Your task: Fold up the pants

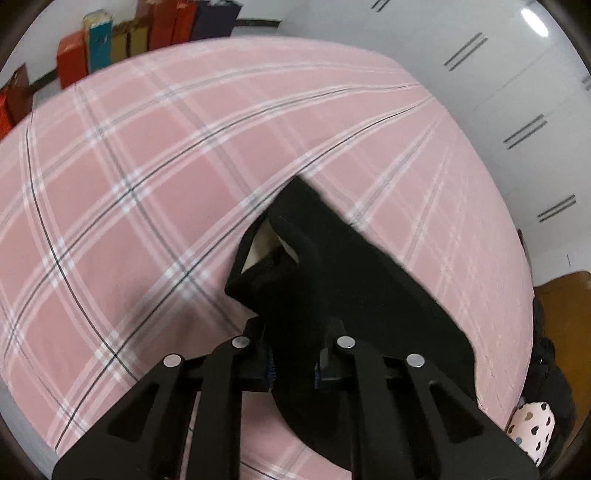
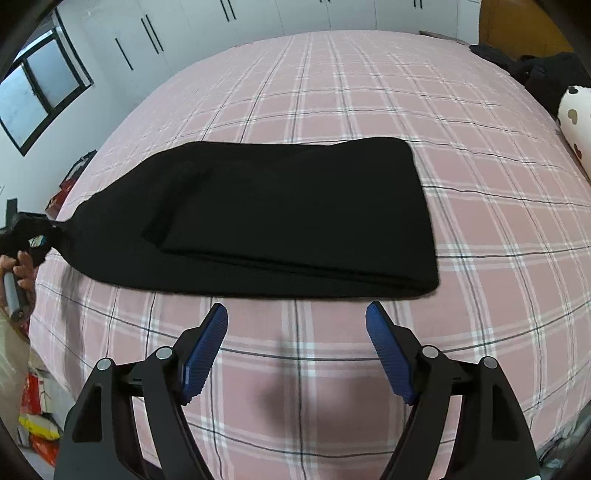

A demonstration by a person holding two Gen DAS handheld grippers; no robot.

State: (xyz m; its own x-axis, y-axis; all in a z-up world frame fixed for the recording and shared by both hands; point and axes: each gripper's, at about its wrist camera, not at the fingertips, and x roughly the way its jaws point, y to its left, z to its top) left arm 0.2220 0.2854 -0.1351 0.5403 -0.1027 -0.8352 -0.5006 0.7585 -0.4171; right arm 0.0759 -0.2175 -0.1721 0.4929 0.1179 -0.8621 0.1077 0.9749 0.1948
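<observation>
Black pants [image 2: 295, 214] lie folded lengthwise across the pink plaid bed [image 2: 369, 92], one end drawn to a point at the left. There my left gripper [image 2: 37, 230] pinches that end, with a hand [image 2: 20, 271] on its handle. In the left wrist view the left gripper [image 1: 295, 334] is shut on a bunch of the black cloth [image 1: 332, 258], which rises between the fingers and shows a pale inner patch. My right gripper [image 2: 297, 314] hovers open just short of the pants' near edge, blue pads [image 2: 207, 343] apart, nothing between them.
White wardrobe doors [image 2: 184, 29] stand beyond the bed and a window [image 2: 40, 88] is at the far left. A spotted pillow [image 2: 576, 110] and dark clothes [image 2: 539, 70] lie at the bed's right end. Coloured boxes [image 1: 99, 44] line the wall; bags [image 2: 37, 424] sit on the floor.
</observation>
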